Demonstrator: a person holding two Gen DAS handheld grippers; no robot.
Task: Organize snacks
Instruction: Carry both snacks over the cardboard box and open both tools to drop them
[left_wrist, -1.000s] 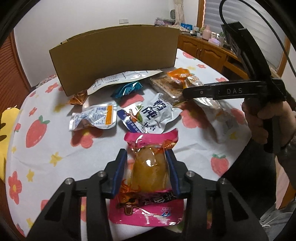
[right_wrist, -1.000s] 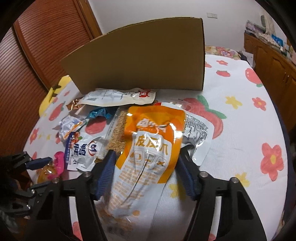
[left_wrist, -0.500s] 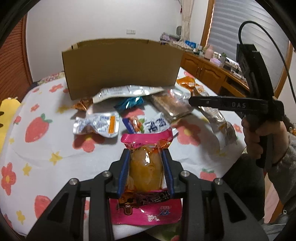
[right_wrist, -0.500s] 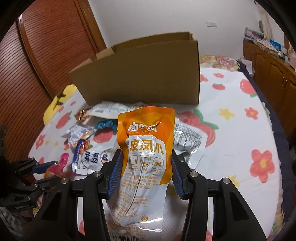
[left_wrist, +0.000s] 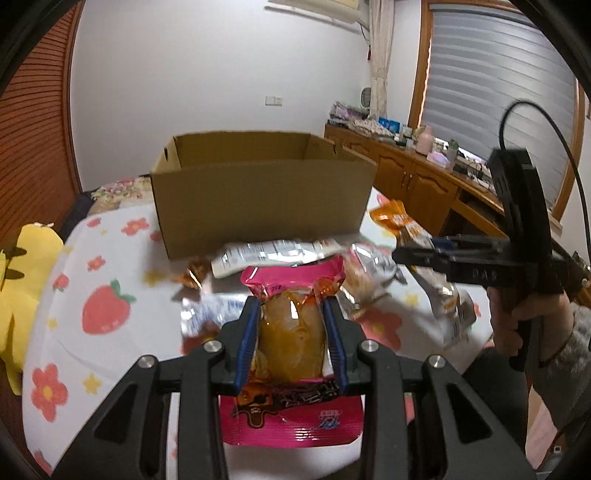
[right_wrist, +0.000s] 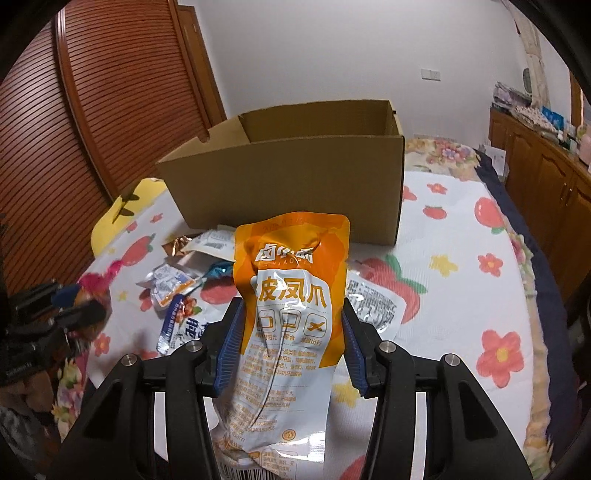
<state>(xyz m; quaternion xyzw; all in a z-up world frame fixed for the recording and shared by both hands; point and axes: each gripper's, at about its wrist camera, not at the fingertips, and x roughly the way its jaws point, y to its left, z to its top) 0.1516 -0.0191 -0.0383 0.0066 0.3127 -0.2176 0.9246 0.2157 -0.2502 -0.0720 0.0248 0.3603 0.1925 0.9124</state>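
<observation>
My left gripper (left_wrist: 291, 314) is shut on a pink snack packet (left_wrist: 290, 332) with an amber window and holds it above the table. My right gripper (right_wrist: 291, 317) is shut on an orange and white snack pouch (right_wrist: 291, 295) and holds it upright in the air. An open cardboard box (left_wrist: 258, 195) stands at the back of the table; it also shows in the right wrist view (right_wrist: 288, 184). The right gripper (left_wrist: 417, 254) with its pouch shows at the right of the left wrist view. The left gripper (right_wrist: 66, 306) shows at the left of the right wrist view.
Several loose snack packets (right_wrist: 177, 288) lie on the strawberry-print tablecloth (right_wrist: 461, 258) in front of the box. A yellow cushion (left_wrist: 22, 273) sits at the table's left edge. Wooden cabinets (left_wrist: 424, 184) stand at the right.
Both grippers have risen with their packets off the table. The open top of the box has come into view.
</observation>
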